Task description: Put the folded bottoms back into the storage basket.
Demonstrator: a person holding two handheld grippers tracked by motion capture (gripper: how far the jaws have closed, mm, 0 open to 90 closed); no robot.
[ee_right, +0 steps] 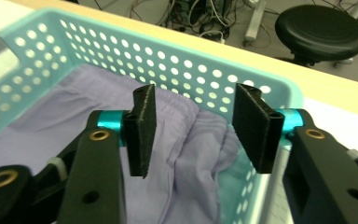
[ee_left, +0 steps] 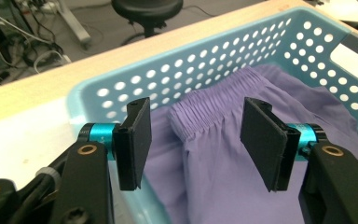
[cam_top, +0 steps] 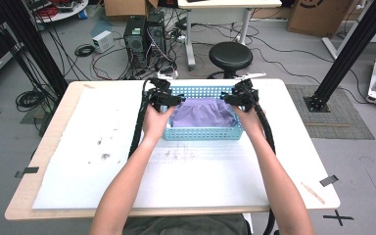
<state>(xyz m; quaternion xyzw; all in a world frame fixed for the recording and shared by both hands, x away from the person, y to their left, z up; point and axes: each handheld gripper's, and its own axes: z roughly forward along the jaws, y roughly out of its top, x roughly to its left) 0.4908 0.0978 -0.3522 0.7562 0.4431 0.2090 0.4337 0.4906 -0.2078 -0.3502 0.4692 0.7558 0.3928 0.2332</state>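
Note:
A light blue perforated basket (cam_top: 203, 133) stands at the far middle of the table, with a purple garment (cam_top: 203, 113) lying inside it. My left gripper (cam_top: 172, 100) hovers over the basket's left end. In the left gripper view it (ee_left: 196, 140) is open, and the garment's gathered waistband (ee_left: 205, 116) lies below the gap, untouched by the pads. My right gripper (cam_top: 231, 99) is over the basket's right end. In the right gripper view it (ee_right: 191, 128) is open above a fold of the purple garment (ee_right: 51, 135), near the basket's wall (ee_right: 121, 51).
A white sheet (cam_top: 103, 161) covers most of the wooden table. Beyond the far edge stand a black stool (cam_top: 230, 56) and computer towers (cam_top: 144, 34) with cables on the floor. Black frame posts (cam_top: 352, 44) rise at both sides.

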